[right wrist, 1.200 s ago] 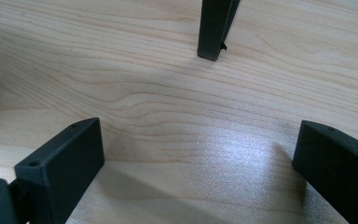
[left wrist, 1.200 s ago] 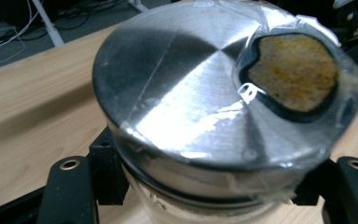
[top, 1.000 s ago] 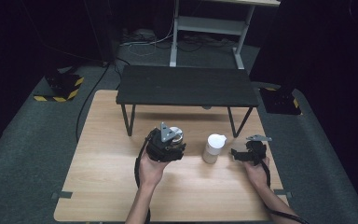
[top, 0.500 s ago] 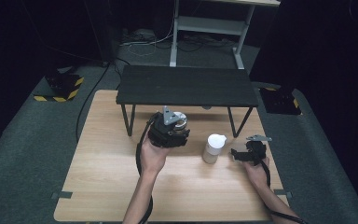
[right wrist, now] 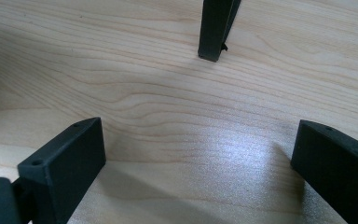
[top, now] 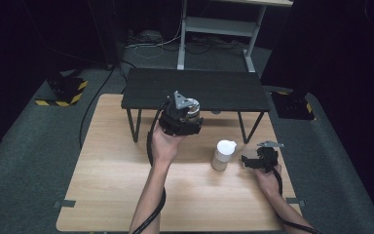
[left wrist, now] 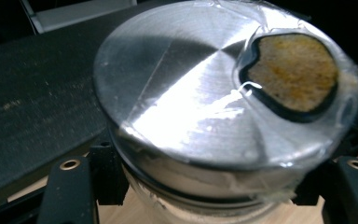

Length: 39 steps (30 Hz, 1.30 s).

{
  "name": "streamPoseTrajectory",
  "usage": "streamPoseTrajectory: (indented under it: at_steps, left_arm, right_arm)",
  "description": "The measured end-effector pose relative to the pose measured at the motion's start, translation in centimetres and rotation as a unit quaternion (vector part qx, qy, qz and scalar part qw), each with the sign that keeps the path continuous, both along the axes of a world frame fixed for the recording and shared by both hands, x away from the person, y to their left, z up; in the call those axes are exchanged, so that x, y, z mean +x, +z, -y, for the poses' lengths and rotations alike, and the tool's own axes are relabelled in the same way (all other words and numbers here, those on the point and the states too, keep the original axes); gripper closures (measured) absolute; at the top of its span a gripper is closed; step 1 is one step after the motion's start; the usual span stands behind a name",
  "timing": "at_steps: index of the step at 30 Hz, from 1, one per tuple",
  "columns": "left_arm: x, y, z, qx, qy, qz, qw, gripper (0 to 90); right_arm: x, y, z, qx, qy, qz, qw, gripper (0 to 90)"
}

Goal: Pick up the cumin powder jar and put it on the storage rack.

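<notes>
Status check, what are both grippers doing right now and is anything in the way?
Left gripper shut on metal-lidded jar, raised at black shelf edge. Right gripper open, empty, resting on table. White bottle beside it, clear of the jar.

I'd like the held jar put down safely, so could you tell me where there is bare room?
The black shelf top is bare right of the left tool and its jar. The wooden table is open along its left and near edges. It is crowded between the white bottle and the right tool.

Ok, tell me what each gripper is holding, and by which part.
The left gripper clamps a metal-lidded jar by its sides just under the lid. The right gripper holds nothing; its jaws stand open over the table.
</notes>
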<state>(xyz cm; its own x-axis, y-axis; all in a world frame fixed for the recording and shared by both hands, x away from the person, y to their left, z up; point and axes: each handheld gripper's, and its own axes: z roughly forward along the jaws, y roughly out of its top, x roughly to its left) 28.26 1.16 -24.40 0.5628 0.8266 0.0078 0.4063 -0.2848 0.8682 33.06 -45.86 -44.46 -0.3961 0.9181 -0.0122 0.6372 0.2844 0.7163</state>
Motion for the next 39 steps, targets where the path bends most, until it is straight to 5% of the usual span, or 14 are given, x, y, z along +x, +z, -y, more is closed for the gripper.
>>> streamPoseTrajectory:
  at_steps: [10, 19, 33, 39]
  left_arm:
    - [2.0, 1.2, 0.7, -0.001, 0.011, 0.009, 0.9999, 31.6]
    - [4.4, 1.4, 1.7, -0.016, 0.050, 0.012, 0.9985, 31.6]
    - [7.3, 1.8, 3.8, 0.016, 0.090, -0.002, 0.9958, 31.6]
    - [8.1, 1.7, 4.0, 0.014, 0.095, -0.005, 0.9953, 31.6]
  right_arm:
    - [0.0, 0.0, 0.0, 0.000, 0.000, 0.000, 1.0000, 2.3]
    - [0.0, 0.0, 0.0, 0.000, 0.001, 0.000, 1.0000, 2.6]
    - [0.0, 0.0, 0.0, 0.000, 0.002, 0.001, 1.0000, 3.2]
    - [0.0, 0.0, 0.0, 0.000, 0.002, 0.001, 1.0000, 3.3]
